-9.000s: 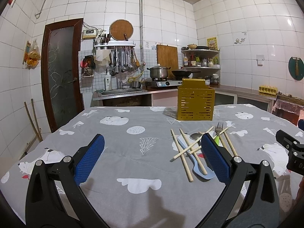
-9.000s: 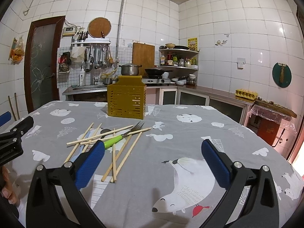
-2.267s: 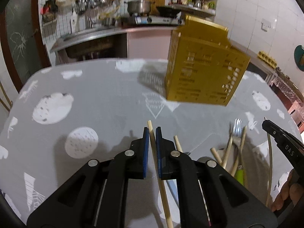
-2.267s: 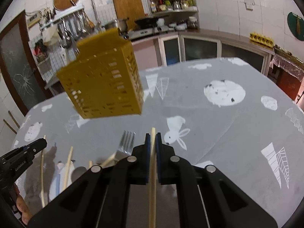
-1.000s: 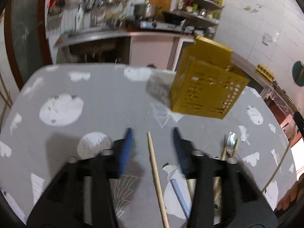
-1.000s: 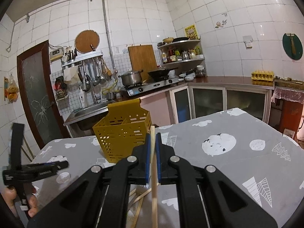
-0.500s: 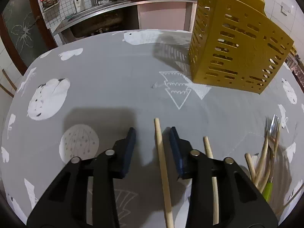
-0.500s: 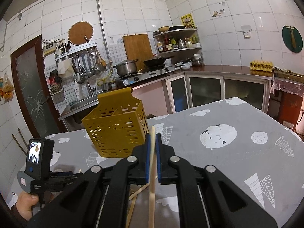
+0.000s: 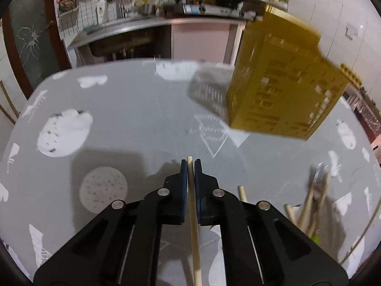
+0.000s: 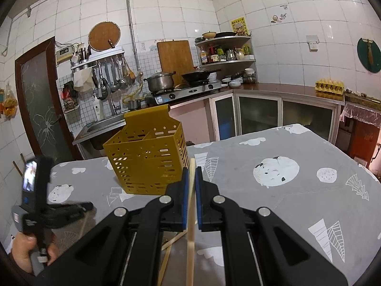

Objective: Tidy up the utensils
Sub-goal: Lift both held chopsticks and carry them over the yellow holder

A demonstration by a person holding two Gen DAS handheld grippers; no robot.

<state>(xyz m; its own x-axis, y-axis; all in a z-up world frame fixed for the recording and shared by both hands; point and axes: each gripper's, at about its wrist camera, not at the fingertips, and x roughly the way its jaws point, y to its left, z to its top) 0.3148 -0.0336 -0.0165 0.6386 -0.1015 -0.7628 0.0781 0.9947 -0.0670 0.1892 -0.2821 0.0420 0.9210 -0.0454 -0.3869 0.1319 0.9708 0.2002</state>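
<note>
In the left wrist view my left gripper [image 9: 190, 164] points down at the grey tablecloth. Its jaws are closing tight, and the blue pads press on a wooden chopstick [image 9: 195, 238] that runs back between the fingers. The yellow slotted utensil holder [image 9: 281, 88] stands beyond it to the right. More chopsticks [image 9: 307, 205] and a fork [image 9: 319, 174] lie at the right. In the right wrist view my right gripper [image 10: 191, 171] is shut on another chopstick [image 10: 190, 233], held above the table in front of the holder [image 10: 147, 159]. The left gripper [image 10: 47, 209] shows at the far left, in a hand [image 10: 23, 252].
The table [image 10: 273, 202] wears a grey cloth with white animal prints. Behind it run a counter with a sink [image 10: 104, 124], a stove with a pot [image 10: 159, 82] and a wok, and corner shelves. A dark door [image 10: 40, 109] is at the left.
The left jaws, apart on either side of the chopstick, have come together on it, and that gripper has dipped toward the table. The right gripper keeps its chopstick and has hardly moved.
</note>
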